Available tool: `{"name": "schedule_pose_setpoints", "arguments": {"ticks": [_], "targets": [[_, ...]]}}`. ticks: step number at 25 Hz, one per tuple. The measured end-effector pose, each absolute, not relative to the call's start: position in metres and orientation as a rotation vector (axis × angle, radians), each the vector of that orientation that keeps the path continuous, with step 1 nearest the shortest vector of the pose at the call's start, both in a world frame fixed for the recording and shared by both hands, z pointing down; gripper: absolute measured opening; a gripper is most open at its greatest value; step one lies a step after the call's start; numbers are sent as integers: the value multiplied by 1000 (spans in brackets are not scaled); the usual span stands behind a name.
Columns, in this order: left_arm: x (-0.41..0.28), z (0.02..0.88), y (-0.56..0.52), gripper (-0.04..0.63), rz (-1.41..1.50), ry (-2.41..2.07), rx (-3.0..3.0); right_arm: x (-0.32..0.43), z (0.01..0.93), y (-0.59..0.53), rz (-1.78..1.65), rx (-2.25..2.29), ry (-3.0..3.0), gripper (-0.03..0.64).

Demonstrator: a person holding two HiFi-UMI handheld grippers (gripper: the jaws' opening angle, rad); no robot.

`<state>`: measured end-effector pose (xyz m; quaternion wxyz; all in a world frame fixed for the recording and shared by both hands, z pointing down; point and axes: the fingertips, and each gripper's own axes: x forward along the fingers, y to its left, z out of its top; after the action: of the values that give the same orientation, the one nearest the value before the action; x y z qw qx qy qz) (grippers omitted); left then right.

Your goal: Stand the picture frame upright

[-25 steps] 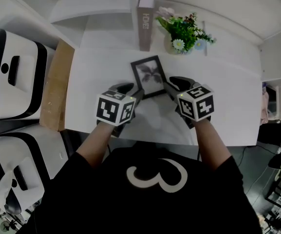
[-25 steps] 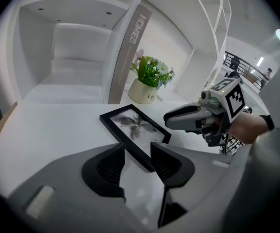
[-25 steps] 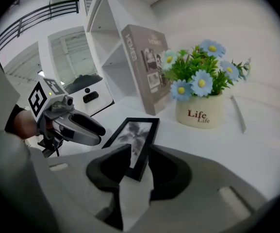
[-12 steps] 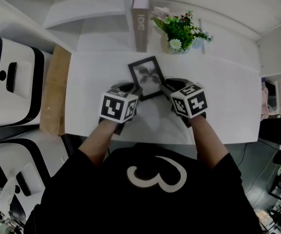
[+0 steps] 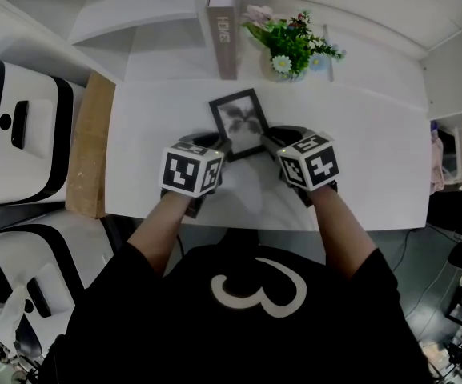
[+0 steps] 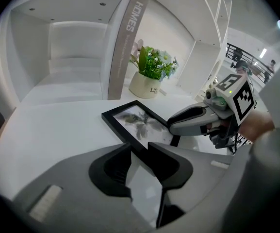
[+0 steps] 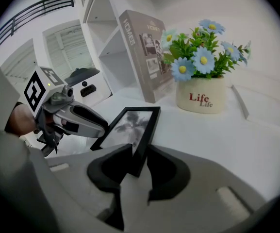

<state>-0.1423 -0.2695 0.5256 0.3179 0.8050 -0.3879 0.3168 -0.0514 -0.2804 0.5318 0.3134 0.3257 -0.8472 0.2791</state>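
I've got the white table filling the middle of the head view, grey book upright at top centre, flower pot just right of it. The picture frame lies below them, dead centre. My left gripper is closing over its lower left corner, my right gripper over the lower right; both jaws still a little apart.

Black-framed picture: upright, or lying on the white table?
Lying down, face up: the black-framed picture shows its whole print to the head view, and the left gripper view shows it low on the white table.
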Motion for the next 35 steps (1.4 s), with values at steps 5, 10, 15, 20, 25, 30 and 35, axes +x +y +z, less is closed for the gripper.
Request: {"name": "schedule_pose_setpoints", "arguments": {"ticks": [5,10,15,20,25,30,35], "targets": [[-134,527,-253,118,836,-1018,2105,-42,532,-263,757,863,-2234,104],[-126,528,-229,118,837,-1012,2090,-33,532,-238,774,876,-2225,104],[-117,530,-200,118,844,-1008,2085,-23,533,-208,796,881,-2219,104],[-108,531,-169,118,866,-1003,2083,-14,534,-177,801,882,-2214,104],[-102,530,-140,118,872,-989,2090,-8,534,-145,822,900,-2210,104],[-98,530,-115,118,873,-984,2098,-3,534,-116,837,912,-2204,106],[-95,530,-94,117,874,-977,2105,1,533,-91,862,918,-2199,106]]}}
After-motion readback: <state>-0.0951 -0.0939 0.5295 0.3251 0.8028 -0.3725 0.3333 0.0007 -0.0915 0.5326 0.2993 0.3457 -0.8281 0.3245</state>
